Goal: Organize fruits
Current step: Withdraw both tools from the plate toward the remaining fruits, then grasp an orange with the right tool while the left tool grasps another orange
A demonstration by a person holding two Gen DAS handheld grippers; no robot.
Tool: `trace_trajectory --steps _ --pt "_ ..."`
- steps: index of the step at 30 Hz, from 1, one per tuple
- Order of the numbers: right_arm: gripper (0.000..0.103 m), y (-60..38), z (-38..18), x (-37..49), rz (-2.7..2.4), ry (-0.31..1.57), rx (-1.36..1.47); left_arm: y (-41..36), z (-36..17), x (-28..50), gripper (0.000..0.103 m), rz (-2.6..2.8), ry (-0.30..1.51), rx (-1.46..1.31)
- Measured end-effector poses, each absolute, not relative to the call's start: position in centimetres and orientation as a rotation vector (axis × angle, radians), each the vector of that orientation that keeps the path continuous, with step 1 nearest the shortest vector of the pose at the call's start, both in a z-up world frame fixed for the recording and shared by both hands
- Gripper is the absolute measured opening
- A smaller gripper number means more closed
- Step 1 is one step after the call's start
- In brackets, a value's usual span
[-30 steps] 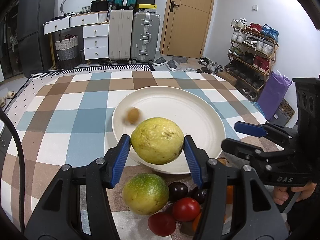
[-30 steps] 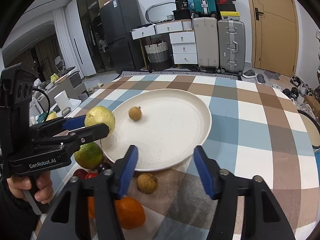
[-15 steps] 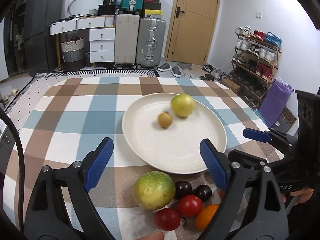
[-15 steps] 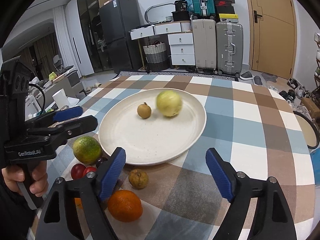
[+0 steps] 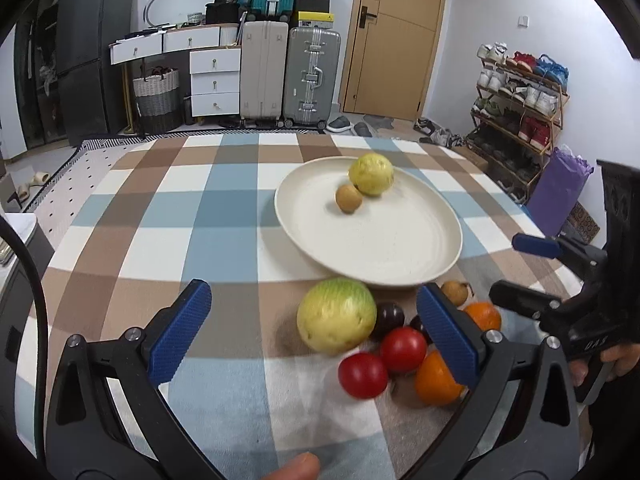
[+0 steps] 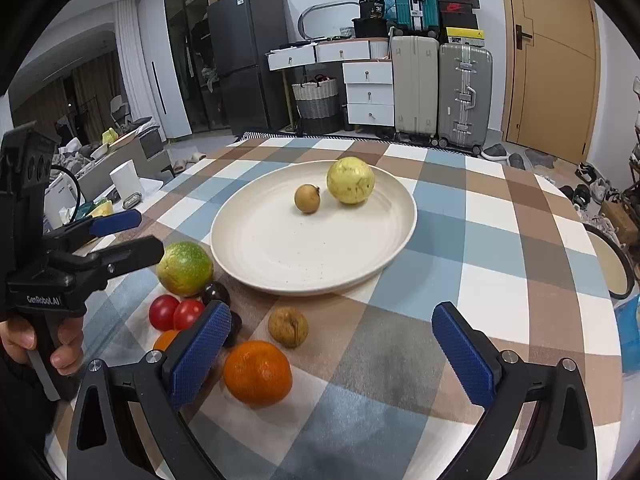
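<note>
The cream plate [image 6: 372, 248] sits on the counter [image 6: 492, 240], which is covered in a blue, brown and white checked cloth. The plate holds two fruits, both toward its far side: a large pale yellow guava [image 6: 351, 180] with faint brown specks, and a small round brown longan [image 6: 307, 198] just beside it, the two close but whether they touch is unclear

The rest of the fruit lies in a loose cluster on the cloth by the plate's near-left rim. A second guava [image 6: 184, 268], green shading to yellow, sits nearest the rim. Two glossy red tomatoes [image 6: 176, 313] lie side by side, touching, with a dark plum [image 6: 215, 293] just behind them. A wrinkled brown fruit [image 6: 288, 327] lies apart toward the middle, and a bright orange [image 6: 257, 372] with dimpled peel sits just in front of it. Another orange fruit [image 5: 436, 378] is partly hidden behind a blue pad

The left tool [image 5: 312, 336] has just been opening and stands wide, nothing pressed between its pads; in its own view the green guava and tomatoes lie between the spread fingers on the cloth. The right tool [image 6: 332, 352] has likewise just been opening and is wide apart, gripping nothing, with the orange and the wrinkled fruit lying on the cloth between its fingers
</note>
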State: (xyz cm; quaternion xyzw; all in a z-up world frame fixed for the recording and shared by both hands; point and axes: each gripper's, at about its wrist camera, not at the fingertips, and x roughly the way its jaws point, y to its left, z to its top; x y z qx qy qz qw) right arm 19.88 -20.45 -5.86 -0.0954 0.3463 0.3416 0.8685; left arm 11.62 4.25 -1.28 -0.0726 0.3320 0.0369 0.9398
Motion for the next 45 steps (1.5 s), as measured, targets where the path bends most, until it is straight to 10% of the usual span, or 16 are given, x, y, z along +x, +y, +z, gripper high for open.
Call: trace_trajectory --steps 32,45 --pt "0.101 -19.2 -7.7 17.7 0.821 0.823 -0.288 1.7 -2.6 9.7 0.103 0.014 0.741 -0.085" --pt "0.066 -18.5 -8.1 17.1 0.861 0.844 -0.317 1.7 -2.5 9.4 0.103 0.007 0.727 -0.100"
